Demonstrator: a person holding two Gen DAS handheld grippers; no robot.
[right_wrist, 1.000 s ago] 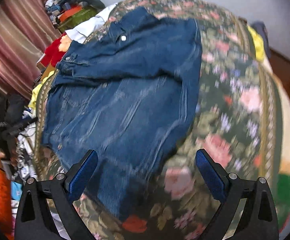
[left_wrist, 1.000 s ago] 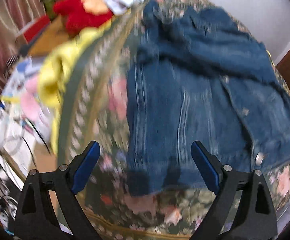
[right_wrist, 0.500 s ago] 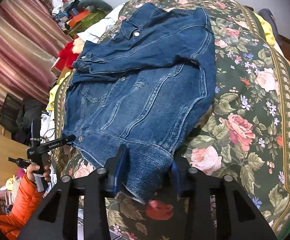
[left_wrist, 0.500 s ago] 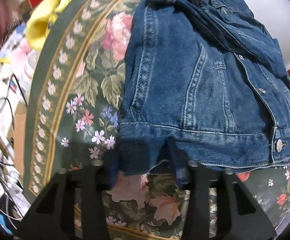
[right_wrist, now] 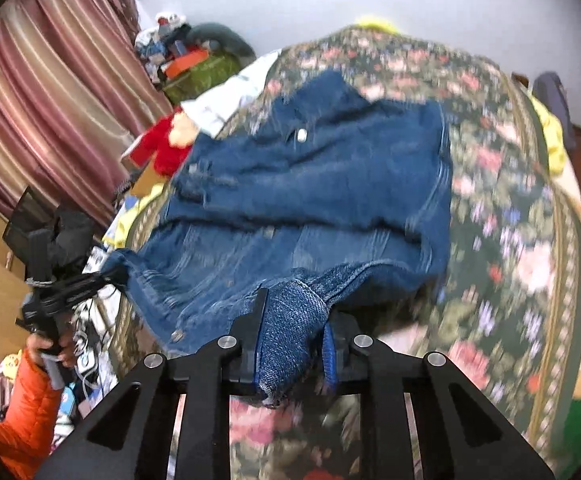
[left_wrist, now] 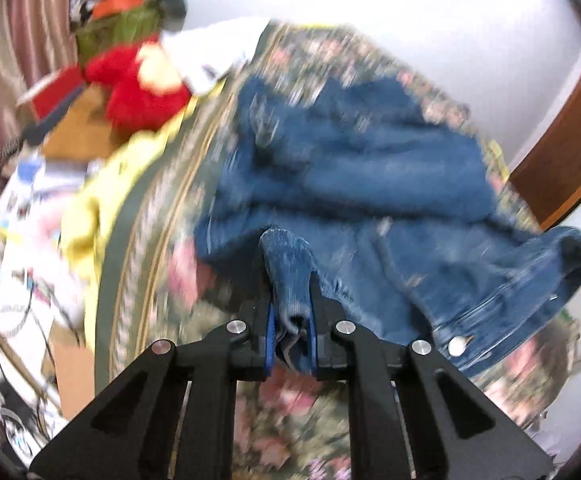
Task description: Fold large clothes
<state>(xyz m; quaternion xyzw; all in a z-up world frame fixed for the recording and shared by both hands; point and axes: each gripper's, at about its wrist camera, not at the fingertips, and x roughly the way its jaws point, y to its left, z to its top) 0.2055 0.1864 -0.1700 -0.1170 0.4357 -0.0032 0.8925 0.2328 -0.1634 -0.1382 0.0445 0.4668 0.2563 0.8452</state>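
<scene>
Left wrist view shows my left gripper [left_wrist: 290,312] pinching a bunched corner of the denim jacket [left_wrist: 350,168] at its hem; its jaws have just been closing, and the denim stands up between the 2 blue pads. My right gripper [right_wrist: 296,340] has likewise just been closing and now pinches the other hem corner, a thick wad of cloth filling its jaws. The jacket itself lies on the floral bedspread [right_wrist: 510,220], collar away from me, sleeves already crossed over the chest, hem lifted clear of the cover at both pinched corners.

I judge the step to be carrying the hem up and over toward the collar. To do it well, I should raise both corners evenly, keep the hem taut between my 2 hands so it does not sag in the middle, and lay it down square with the shoulders without dragging the sleeves out of place. Both pinches hold bunched cloth rather than a flat edge, so I should watch for slipping.

Room is good ahead: the bedspread is open beyond the collar and wide on the right. On the left the jacket lies near the bed's edge, with a red plush toy [left_wrist: 142,92] and a yellow cloth [left_wrist: 90,200] just past it, so I should keep the fold from drifting that way.
</scene>
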